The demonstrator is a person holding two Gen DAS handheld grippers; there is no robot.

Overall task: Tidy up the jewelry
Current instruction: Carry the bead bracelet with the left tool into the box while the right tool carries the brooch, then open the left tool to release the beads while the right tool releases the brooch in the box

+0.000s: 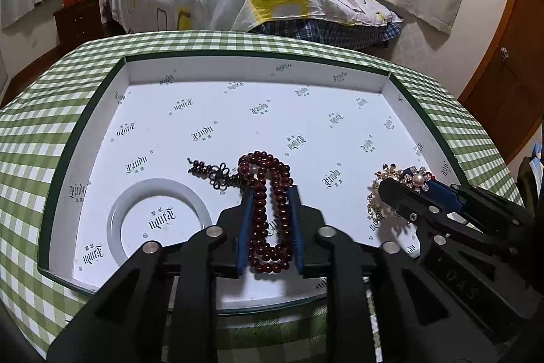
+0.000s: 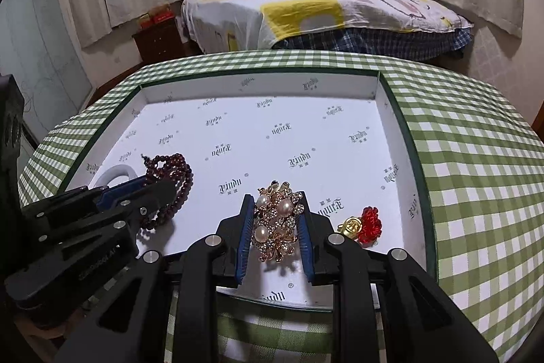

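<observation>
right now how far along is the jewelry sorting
Done: white bangle and red-and-gold charm lie in the box. In hand: left gripper straddles the bead necklace, right gripper holds the pearl brooch. Left: release both.

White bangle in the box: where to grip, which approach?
Grip the white bangle band at its left arc from above, one tool finger inside, one outside. It lies flat on the box floor; that arc is clear of the beads.
</observation>
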